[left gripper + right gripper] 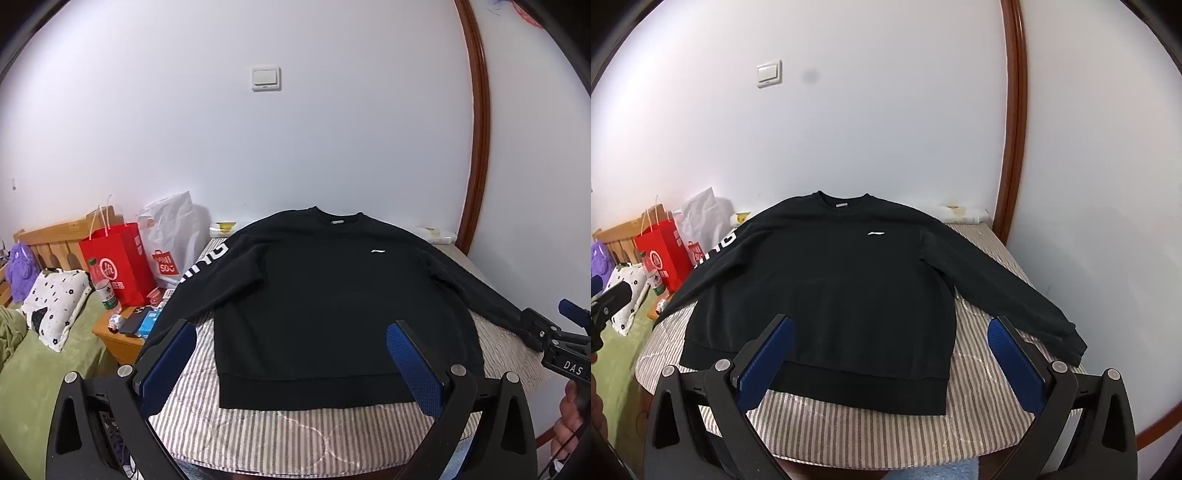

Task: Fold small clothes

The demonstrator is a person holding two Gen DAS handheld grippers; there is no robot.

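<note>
A black sweatshirt (314,295) lies flat, front up, on the striped surface (295,435), collar far, hem near, both sleeves spread out. It has a small white logo (377,251) on the chest and white letters on its left sleeve. It also shows in the right wrist view (827,288). My left gripper (291,332) is open and empty, held above the hem. My right gripper (890,328) is open and empty, above the hem's right corner; it also shows at the right edge of the left wrist view (554,332).
A red paper bag (118,258), a white plastic bag (173,236), a bottle (105,288) and small items stand on a wooden nightstand (118,339) at left. A green bed with a spotted pillow (55,302) lies further left. A white wall is behind, a wooden door frame (480,129) at right.
</note>
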